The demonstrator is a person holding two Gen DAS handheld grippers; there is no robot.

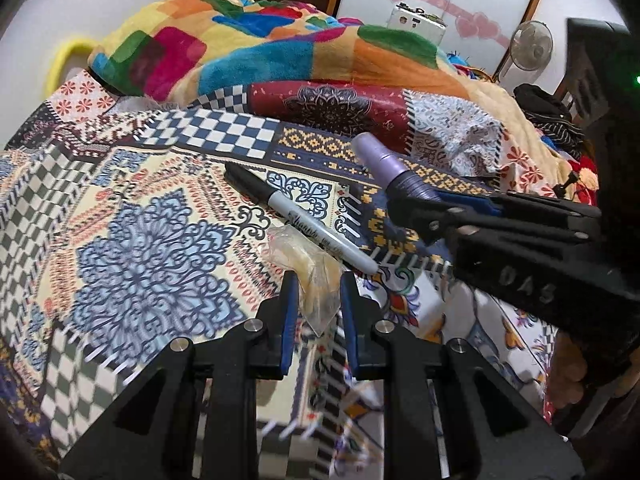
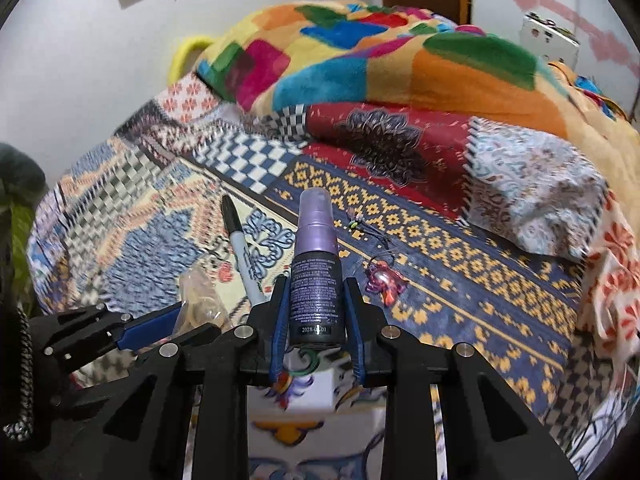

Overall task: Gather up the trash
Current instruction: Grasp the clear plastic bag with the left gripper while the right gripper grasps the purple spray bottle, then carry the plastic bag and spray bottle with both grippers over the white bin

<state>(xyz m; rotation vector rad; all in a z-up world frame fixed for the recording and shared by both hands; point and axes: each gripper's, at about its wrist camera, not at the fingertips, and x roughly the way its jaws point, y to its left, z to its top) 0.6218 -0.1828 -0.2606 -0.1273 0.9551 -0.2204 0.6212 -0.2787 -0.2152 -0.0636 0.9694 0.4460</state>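
My right gripper (image 2: 316, 280) is shut on a purple spray bottle (image 2: 316, 264) with a dark label, held above the bed; it also shows in the left wrist view (image 1: 384, 160). My left gripper (image 1: 319, 280) has its jaws around a crumpled clear plastic wrapper (image 1: 316, 276), and the pads sit close beside it; the wrapper also shows in the right wrist view (image 2: 200, 300). A black marker pen (image 1: 304, 224) lies on the patterned bedsheet just beyond the wrapper. A shiny purple-red foil wrapper (image 2: 384, 280) lies on the sheet right of the bottle.
A colourful fleece blanket (image 1: 260, 48) is heaped at the back of the bed. A patterned pillow (image 2: 532, 200) lies at the right. A small dark tangle of thread with green beads (image 2: 360, 224) lies behind the foil wrapper. A fan (image 1: 532, 46) stands far right.
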